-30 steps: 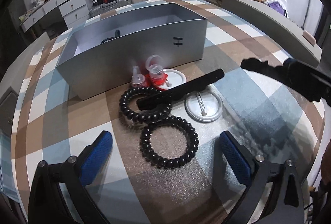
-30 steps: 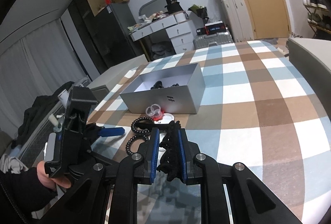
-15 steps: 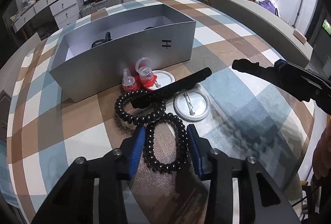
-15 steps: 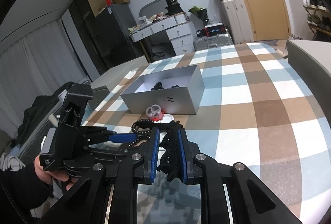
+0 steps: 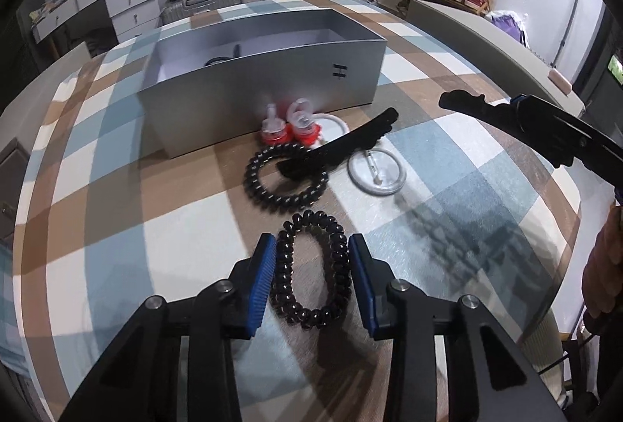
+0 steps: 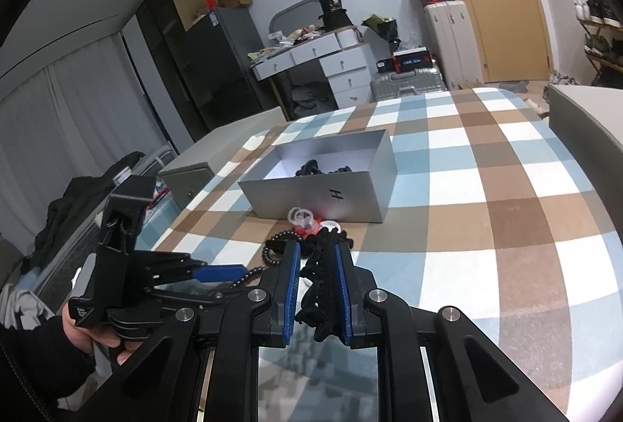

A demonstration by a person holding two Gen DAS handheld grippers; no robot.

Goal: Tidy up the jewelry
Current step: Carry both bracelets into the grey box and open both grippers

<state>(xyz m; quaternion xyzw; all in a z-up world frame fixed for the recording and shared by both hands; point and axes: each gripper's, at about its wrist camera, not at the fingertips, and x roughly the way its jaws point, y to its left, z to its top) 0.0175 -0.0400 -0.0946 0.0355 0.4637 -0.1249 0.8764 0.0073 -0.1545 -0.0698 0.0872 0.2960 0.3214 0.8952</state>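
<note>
Left gripper (image 5: 313, 268) has just been closing and now pinches a black spiral hair tie (image 5: 311, 272) between its blue pads (image 5: 261, 276); the tie is squeezed into a tall oval, both pads touching its sides. Whether the tie is off the bench (image 5: 117, 211) or resting on it cannot be told. A second spiral hair tie (image 5: 286, 178) lies flat just beyond the held one, apart from it. A long black hair clip (image 5: 342, 149) lies across the far edge of that second tie, and a white round badge (image 5: 377, 172) sits just right of it. Two red-and-clear small pieces (image 5: 290, 128) stand close against the front wall of the grey box (image 5: 272, 87). Box is open at the top, with dark items inside on a pale floor. Right gripper (image 6: 318, 289) is closed fully on a black bundled hair item (image 6: 321, 289), which sticks out above and below the pads, held above the bench, nearer than the box. A hand (image 6: 91, 338) in a dark sleeve holds the left gripper at lower left of the right wrist view.
</note>
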